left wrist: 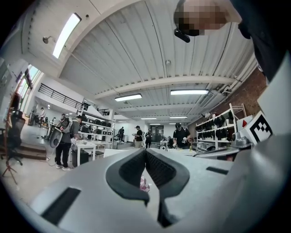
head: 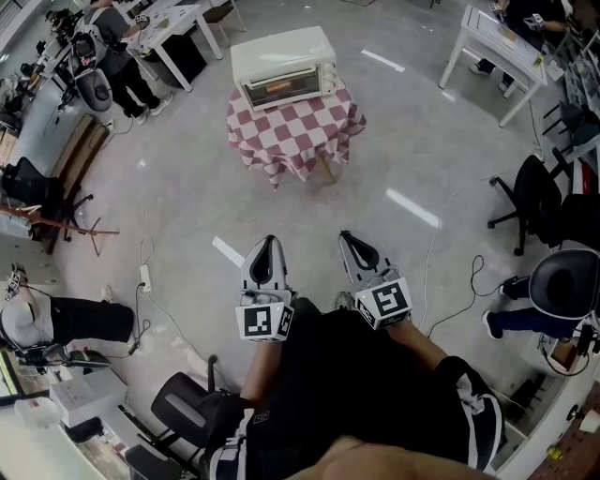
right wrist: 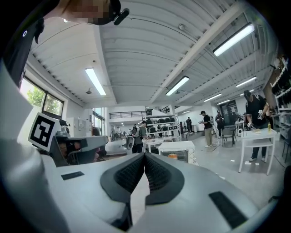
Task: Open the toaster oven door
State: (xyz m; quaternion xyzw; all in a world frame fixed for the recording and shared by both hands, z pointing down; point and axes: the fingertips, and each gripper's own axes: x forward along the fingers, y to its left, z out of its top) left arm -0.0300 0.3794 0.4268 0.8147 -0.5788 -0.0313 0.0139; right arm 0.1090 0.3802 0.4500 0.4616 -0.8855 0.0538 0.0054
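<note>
The white toaster oven [head: 281,64] stands with its door closed on a small table under a red-and-white checked cloth [head: 298,133], far ahead across the floor. Something orange shows behind its glass. My left gripper [head: 269,241] and right gripper [head: 345,236] are held side by side close to my body, both pointing toward the oven and well short of it. Each is shut with nothing between its pads. In the right gripper view the toaster oven [right wrist: 177,153] shows small just right of the shut right gripper [right wrist: 144,157]. In the left gripper view the left gripper [left wrist: 145,154] hides the oven; only a bit of checked cloth [left wrist: 143,184] shows.
Bare grey floor lies between me and the table. White tables stand at the back left [head: 178,28] and back right [head: 492,47]. Office chairs [head: 534,202] and seated people are at the right, a power strip [head: 144,276] and cables at the left.
</note>
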